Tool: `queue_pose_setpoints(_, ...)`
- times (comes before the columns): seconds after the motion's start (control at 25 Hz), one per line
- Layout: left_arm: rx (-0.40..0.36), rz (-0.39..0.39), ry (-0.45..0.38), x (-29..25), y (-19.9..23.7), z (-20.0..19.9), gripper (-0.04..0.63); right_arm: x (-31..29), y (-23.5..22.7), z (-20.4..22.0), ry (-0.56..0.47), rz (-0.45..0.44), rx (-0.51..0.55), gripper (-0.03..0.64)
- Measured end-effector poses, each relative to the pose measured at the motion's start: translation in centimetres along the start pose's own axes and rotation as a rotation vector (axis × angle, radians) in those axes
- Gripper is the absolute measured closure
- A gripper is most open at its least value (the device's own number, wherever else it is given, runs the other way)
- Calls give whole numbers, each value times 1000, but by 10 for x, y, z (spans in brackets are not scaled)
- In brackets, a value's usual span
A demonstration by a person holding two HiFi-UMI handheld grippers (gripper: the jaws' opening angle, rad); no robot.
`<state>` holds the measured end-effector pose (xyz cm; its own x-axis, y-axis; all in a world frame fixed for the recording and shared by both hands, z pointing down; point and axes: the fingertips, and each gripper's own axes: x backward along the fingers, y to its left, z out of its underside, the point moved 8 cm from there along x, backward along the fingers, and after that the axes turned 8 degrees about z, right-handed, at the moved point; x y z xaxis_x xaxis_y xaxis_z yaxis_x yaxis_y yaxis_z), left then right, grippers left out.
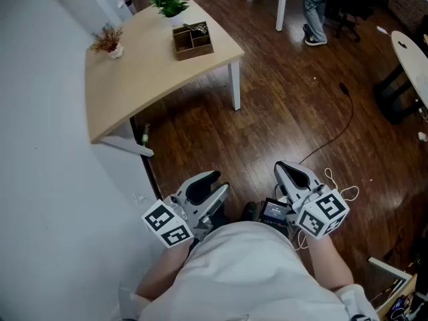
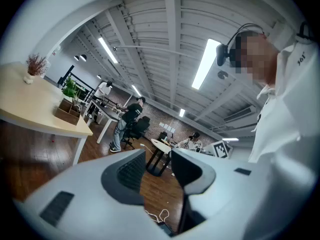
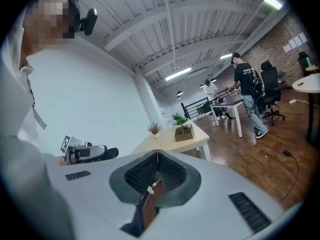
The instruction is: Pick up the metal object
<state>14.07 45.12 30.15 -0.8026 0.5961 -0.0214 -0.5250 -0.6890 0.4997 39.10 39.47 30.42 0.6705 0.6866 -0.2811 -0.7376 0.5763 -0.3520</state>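
The left tool (image 2: pixel 157 156) has its jaws apart with nothing between them; only floor and distant furniture show through the gap. The right tool (image 3: pixel 157 153) has its jaws closed tip to tip, and they hold nothing. In the head view both tools are carried low and close to the person's white shirt (image 1: pixel 247 273), the left tool (image 1: pixel 219 181) and the right tool (image 1: pixel 285 167) side by side but apart, each pointing forward over the dark wooden floor (image 1: pixel 287 105), with its marker cube nearest the body. A white cord (image 1: pixel 334 182) lies looped on the floor just beside the right tool, and a dark cable (image 1: pixel 338 122) trails across the boards farther out. Well ahead and to the left stands a light wooden tabletop (image 1: pixel 147 65) on white legs, set against the white wall (image 1: pixel 40 146). Near its far right edge sits a brown wooden box (image 1: pixel 192 48) with compartments. The metal object (image 1: pixel 195 27), small and dark at this range, lies in the box's far compartment, well apart from both tools. A green potted plant (image 1: pixel 170 5) stands just beyond the box, and a small white pot of dried reddish sprigs (image 1: pixel 108 42) sits near the tabletop's left edge. Farther back a person's legs (image 1: pixel 313 9) stand beside another white table.
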Motion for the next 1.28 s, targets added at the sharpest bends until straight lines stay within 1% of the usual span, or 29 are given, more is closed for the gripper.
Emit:
queue_pose_setpoints(0.28,1,-9,-5,-12,3,4,443,-1,-15,-2,-4,-1,6,615)
queue_pose_setpoints(0.44,-7,-18,-11,-16,3,3,443,-2,-25,3,5,-5,-13,615)
queue_pose_setpoints(0.6,1,-41,-7,-8,12,3,443,-23,-26,9,30,-27,-55,615)
queue_pose_setpoints(0.72,19,-67,-15,2,25,1,443,-41,-19,7,57,-46,-44,615)
queue_pose_setpoints(0.96,32,-55,-26,17,72,-16,443,-95,-4,-1,71,-46,-20,615)
queue_pose_setpoints(1.12,29,-39,-29,30,117,-48,443,-144,11,-15,85,-39,-18,615)
queue_pose_setpoints(1.28,20,-9,-26,48,164,-82,443,-194,28,-30,85,-12,-6,615)
